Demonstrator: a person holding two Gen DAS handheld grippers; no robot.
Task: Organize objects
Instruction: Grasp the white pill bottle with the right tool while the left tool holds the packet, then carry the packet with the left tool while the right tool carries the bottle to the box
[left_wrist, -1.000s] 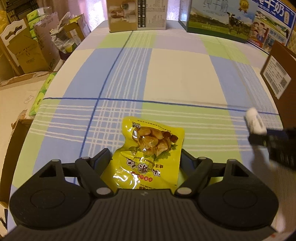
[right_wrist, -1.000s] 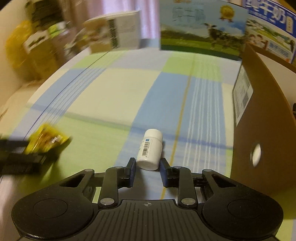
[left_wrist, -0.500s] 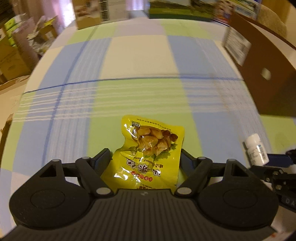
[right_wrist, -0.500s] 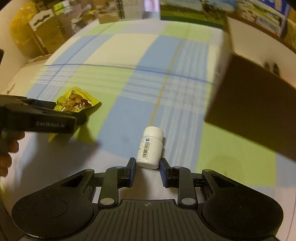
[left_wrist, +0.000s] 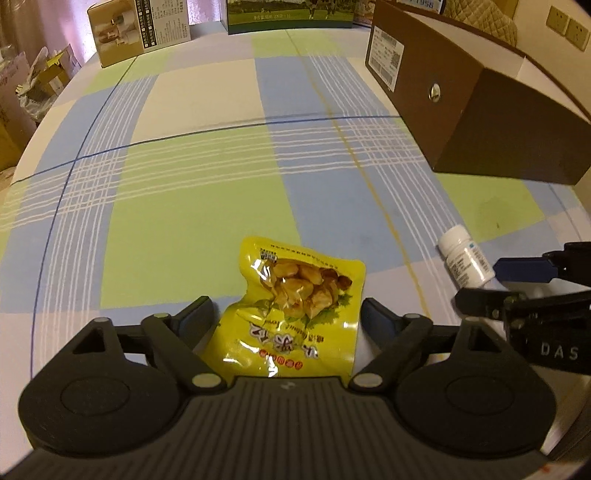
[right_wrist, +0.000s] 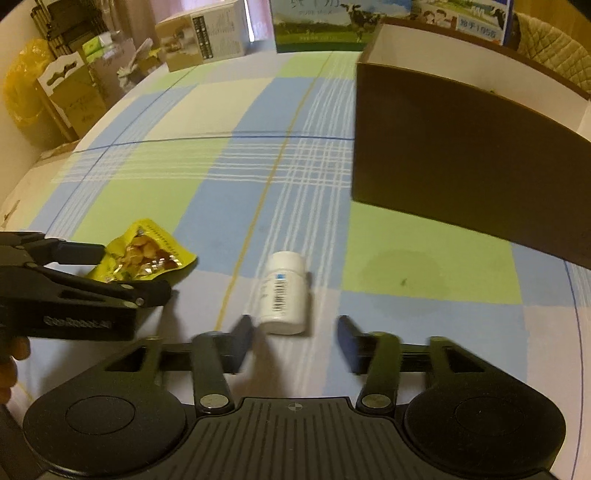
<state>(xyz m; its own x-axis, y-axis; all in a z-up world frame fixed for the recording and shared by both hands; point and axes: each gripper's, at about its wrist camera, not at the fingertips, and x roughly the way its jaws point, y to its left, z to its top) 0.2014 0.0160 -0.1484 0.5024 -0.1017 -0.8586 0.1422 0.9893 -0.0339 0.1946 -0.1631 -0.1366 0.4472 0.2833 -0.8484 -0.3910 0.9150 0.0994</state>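
A yellow snack packet (left_wrist: 295, 314) with nuts showing through its window sits between the fingers of my left gripper (left_wrist: 286, 314), which is shut on it above the checked tablecloth (left_wrist: 192, 192). In the right wrist view the same packet (right_wrist: 144, 251) sticks out of the left gripper (right_wrist: 133, 271). A small white pill bottle (right_wrist: 284, 299) lies on its side on the cloth, just ahead of my right gripper (right_wrist: 295, 332), whose blurred fingers stand open on either side of it. The left wrist view shows the bottle (left_wrist: 465, 258) and the right gripper (left_wrist: 480, 282) at the right edge.
An open brown cardboard box (right_wrist: 461, 147) stands on the table to the right, also seen as the brown box (left_wrist: 461, 110). A beige carton (left_wrist: 140, 33) and a milk carton (left_wrist: 288, 14) line the far edge. Cardboard boxes (right_wrist: 74, 96) crowd the floor at left.
My right gripper's fingers have spread apart and let go of the pill bottle, which now lies on the cloth. Both grippers have swung towards the brown box; the left still holds the packet.
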